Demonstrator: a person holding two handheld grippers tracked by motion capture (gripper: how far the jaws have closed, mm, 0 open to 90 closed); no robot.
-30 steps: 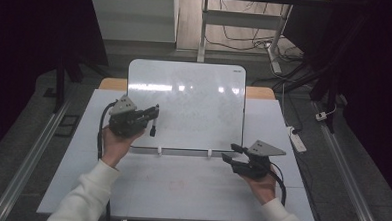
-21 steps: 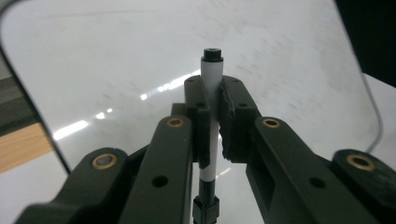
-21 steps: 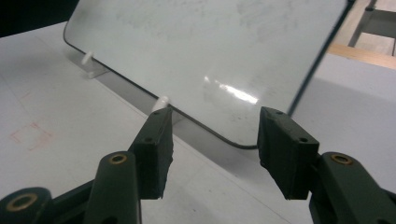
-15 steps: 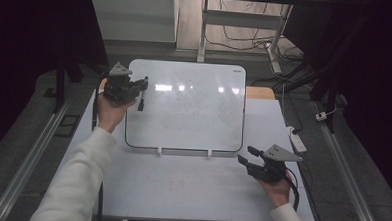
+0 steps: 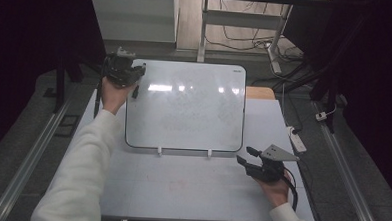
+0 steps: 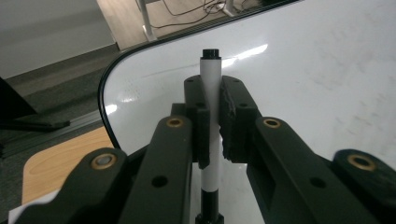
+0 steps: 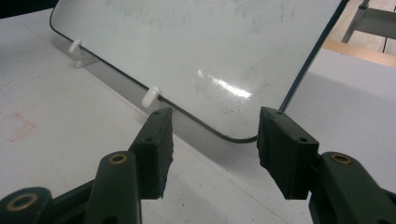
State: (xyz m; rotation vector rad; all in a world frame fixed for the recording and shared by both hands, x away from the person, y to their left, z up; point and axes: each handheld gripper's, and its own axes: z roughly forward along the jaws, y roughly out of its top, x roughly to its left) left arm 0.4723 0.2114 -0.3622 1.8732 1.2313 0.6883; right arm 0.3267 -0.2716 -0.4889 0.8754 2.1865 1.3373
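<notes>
A white table [image 5: 180, 190] carries a whiteboard [image 5: 194, 105] propped on two clips. The left gripper [image 5: 130, 73] hovers at the board's far left corner, jaws clamped on a marker [image 6: 210, 93] held mid-barrel, its black end pointing forward. The marker looks light, stiff and smooth, so it may slip or twist under pressure; a grip nearer the writing end should steady it. The right gripper [image 5: 247, 160] rests near the board's lower right corner, jaws apart and empty.
</notes>
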